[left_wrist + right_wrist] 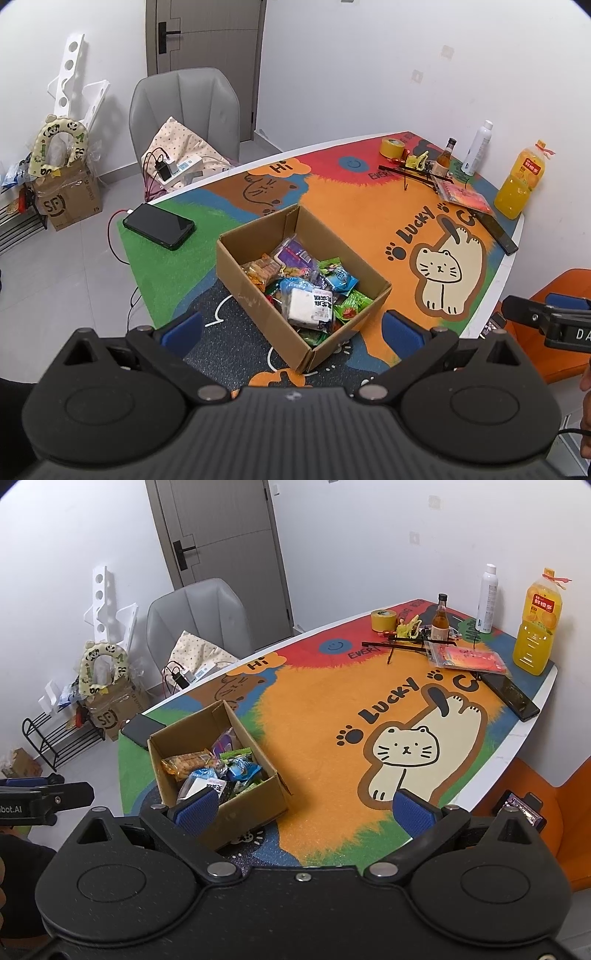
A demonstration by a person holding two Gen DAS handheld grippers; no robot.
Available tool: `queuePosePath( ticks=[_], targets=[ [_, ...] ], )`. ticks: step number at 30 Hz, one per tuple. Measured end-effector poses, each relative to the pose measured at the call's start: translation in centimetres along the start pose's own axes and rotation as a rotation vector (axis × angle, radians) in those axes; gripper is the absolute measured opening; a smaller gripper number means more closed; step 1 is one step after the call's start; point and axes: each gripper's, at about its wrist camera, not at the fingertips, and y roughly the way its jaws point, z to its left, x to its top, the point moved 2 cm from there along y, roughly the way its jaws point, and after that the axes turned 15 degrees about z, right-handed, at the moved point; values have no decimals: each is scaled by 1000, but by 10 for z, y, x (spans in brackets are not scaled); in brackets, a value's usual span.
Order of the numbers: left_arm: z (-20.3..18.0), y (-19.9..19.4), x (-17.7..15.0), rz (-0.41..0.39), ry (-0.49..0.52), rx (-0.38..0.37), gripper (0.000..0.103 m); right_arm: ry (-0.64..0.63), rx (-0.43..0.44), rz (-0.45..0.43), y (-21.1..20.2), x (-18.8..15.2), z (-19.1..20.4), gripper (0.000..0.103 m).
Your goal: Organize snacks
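Surface: table w/ multicolour cat mat (332, 206) is sitting in a white-walled room; grey chair (184, 107) and door are standing behind it.
Box: open cardboard box (255, 291) is resting near the mat's front-left edge, flaps up, so contents are staying reachable from above.
Snacks: wrapped snack packets (306, 288) are lying piled loose inside the box, none showing on the mat around it; pile is fitting either a finished gather-in or stock waiting to be sorted out.
L gripper: left gripper (291, 325) is hovering above the box's near corner, jaws spread wide, holding nothing.
R gripper: right gripper (306, 808) is hovering at the box's right side, jaws wide, holding nothing.
Far edge: juice bottle (535, 627), tape roll (382, 620), red pouch (465, 657) are sitting grouped at the back, leaving the work zone free.
Phone: black phone (159, 225) is charging left of the box.
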Motion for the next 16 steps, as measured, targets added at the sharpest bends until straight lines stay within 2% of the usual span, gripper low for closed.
queuePosePath(
  ticks=[16],
  targets=[
    [3, 5, -2, 8, -2, -6, 103, 2, 1, 16, 5, -3, 2, 103]
  ],
)
